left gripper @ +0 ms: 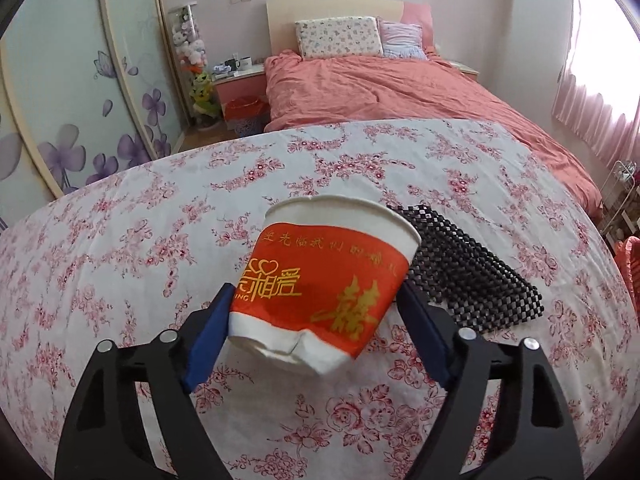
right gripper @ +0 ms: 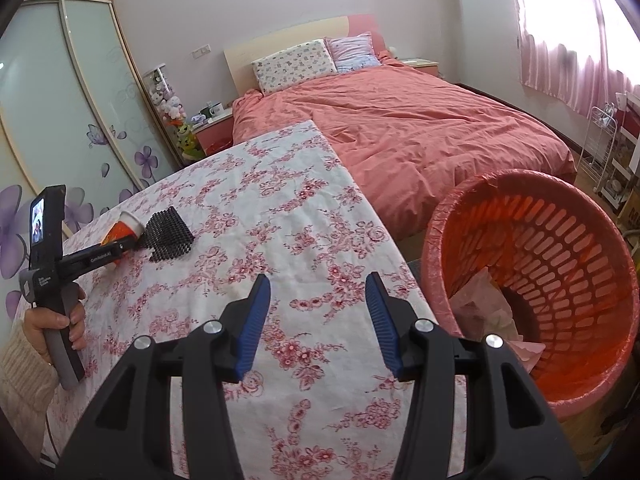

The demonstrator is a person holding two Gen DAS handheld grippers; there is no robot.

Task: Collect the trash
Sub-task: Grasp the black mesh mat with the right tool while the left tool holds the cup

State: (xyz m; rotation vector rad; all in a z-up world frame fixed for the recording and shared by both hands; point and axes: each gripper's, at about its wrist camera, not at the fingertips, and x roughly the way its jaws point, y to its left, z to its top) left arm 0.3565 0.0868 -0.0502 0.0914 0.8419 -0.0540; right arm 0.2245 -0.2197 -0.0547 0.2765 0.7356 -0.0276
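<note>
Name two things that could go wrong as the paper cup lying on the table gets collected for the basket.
1. The paper cup lies tilted and already dented between the left claw; a tighter squeeze may crush it or pop it out.
2. The red basket sits past the table edge on the right; carried across, the cup could drop short onto the floor.

Worktop cloth [left gripper: 120, 240]: white, printed with pink-red floral sprays. Crumpled paper cup [left gripper: 324, 284]: white body and rim, broad red band bearing gold characters and hearts. Woven mesh mat [left gripper: 472, 280], right of the cup: black, open checker pattern. Slotted plastic basket [right gripper: 560, 240], near right: orange-red, pink liner. Bed cover [left gripper: 380, 88], far: plain salmon pink. Wardrobe doors [left gripper: 72, 100], left: pale, purple flowers. Tool pads [right gripper: 256, 328]: blue, on black frames.
</note>
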